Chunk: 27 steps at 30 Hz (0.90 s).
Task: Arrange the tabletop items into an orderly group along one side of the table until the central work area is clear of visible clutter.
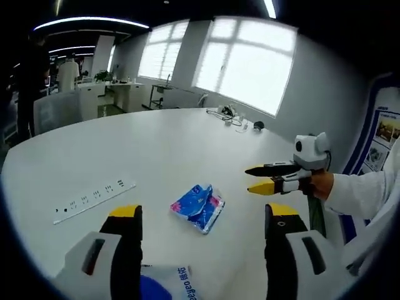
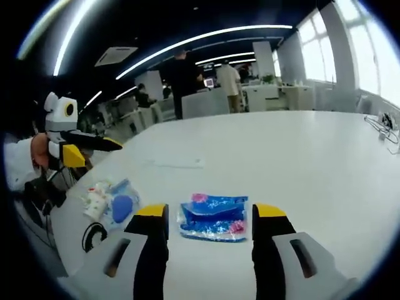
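A blue patterned packet [image 1: 198,207] lies flat on the white table [image 1: 162,150], just beyond my left gripper [image 1: 203,215], whose jaws stand wide open and empty. A white packet with a blue print [image 1: 167,284] lies under that gripper at the near edge. My right gripper [image 1: 250,179] comes in from the right, open, a little right of the blue packet. In the right gripper view the blue packet [image 2: 214,219] lies between and beyond the open jaws of my right gripper [image 2: 210,215]. The white packet [image 2: 112,203] sits to its left, below the left gripper [image 2: 94,150].
A white power strip [image 1: 94,200] lies flat on the table left of the packets, also seen as the power strip [image 2: 175,164]. Loose cables [image 1: 231,115] sit at the far edge by the window. People [image 2: 184,78] stand among desks behind the table. A white sleeve [image 1: 362,194] holds the right gripper.
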{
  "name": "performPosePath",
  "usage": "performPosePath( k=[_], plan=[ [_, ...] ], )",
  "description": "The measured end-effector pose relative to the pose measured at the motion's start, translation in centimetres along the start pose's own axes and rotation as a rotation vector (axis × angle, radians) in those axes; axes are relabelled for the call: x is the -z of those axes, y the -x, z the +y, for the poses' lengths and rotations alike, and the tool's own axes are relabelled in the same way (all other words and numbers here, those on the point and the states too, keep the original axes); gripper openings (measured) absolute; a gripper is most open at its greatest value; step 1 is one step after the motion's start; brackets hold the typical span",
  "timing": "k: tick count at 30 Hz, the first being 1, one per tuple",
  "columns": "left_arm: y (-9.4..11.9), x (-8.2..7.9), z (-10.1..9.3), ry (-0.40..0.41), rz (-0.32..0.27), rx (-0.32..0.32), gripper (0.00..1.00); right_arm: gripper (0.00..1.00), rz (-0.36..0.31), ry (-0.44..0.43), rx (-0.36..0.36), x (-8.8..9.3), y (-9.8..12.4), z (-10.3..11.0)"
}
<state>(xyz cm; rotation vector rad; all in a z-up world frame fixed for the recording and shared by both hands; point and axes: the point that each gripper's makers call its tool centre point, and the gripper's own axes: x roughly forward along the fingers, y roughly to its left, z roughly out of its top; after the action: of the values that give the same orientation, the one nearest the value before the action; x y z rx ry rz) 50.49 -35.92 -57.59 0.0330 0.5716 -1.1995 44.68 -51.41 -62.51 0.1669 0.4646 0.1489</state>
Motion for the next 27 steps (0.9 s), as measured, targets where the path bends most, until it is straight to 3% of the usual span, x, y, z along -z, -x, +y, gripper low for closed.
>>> performPosePath(
  k=[11,27],
  plan=[
    [3.1,-0.2,-0.2,-0.019,-0.025,-0.028,0.85,0.56,-0.011,0.007,-0.019,-0.6,1.1,2.1],
    [9.9,1.1,-0.4,-0.02,-0.055,-0.087,0.87,0.57,-0.004,0.016,-0.079,0.1,2.3,7.8]
  ],
)
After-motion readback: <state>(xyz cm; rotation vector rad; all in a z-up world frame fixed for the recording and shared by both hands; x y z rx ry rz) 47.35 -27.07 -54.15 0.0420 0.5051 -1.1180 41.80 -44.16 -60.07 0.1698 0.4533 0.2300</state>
